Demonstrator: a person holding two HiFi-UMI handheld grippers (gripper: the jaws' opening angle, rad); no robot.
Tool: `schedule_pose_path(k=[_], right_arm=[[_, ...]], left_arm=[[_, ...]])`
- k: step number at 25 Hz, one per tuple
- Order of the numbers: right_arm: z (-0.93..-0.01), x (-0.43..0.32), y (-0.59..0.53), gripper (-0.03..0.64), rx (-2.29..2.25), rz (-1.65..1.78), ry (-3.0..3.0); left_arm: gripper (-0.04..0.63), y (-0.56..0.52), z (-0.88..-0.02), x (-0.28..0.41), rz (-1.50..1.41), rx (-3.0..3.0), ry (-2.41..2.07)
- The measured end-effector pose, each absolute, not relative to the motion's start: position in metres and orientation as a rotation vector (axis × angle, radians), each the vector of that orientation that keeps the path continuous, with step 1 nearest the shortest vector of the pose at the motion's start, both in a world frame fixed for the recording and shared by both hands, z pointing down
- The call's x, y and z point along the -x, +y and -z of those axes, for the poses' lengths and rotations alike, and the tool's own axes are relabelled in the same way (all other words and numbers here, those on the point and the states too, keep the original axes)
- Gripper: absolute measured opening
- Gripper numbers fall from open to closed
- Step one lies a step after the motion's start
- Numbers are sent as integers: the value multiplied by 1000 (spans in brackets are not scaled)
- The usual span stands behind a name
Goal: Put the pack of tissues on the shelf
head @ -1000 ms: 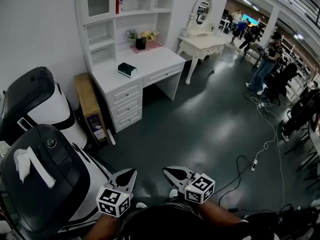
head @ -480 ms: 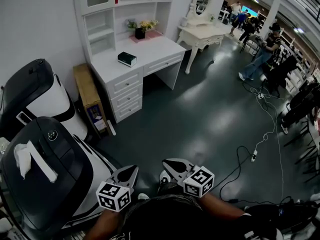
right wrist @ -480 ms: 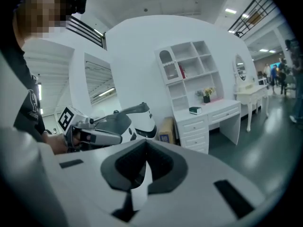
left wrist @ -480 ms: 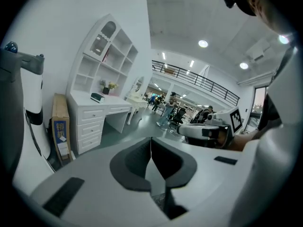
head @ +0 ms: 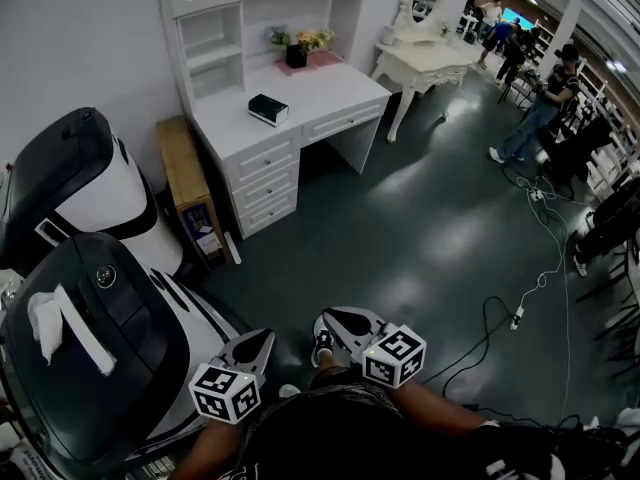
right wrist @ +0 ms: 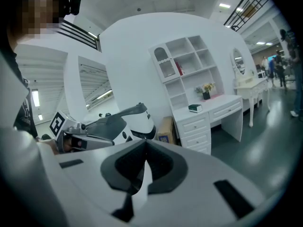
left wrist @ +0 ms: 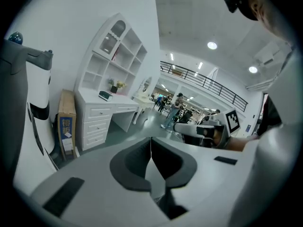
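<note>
The pack of tissues, a small dark green box, lies on the white desk far ahead, under the white shelf unit. It shows small in the left gripper view as the pack and in the right gripper view as the pack. My left gripper and right gripper hang low in front of the person's body, far from the desk. Both are shut with nothing between the jaws. Each gripper view shows its own gripper, left and right, with tips meeting.
Two large black-and-white machines stand at the left. A cardboard box leans beside the desk. A flower pot sits on the desk, and a dressing table stands beyond it. People and cables are at the right.
The head view has swung, so the desk sits further right in the picture. The right gripper has drifted a little up and left. Both grippers stay shut and empty.
</note>
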State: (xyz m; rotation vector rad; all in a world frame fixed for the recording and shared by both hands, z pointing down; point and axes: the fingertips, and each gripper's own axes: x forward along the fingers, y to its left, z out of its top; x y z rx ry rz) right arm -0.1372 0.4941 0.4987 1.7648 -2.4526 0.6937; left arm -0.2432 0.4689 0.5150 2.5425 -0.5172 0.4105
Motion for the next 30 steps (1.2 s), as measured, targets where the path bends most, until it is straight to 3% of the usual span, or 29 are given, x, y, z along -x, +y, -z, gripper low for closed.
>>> schedule_pose_path(k=[16, 30], right_arm=[[-471, 17, 352, 9, -1738, -589, -2561], [-487, -87, 292, 9, -1698, -607, -2562]], left_arm=[[15, 328, -482, 115, -430, -2649, -613], [15, 261, -475, 10, -454, -2655, -659]])
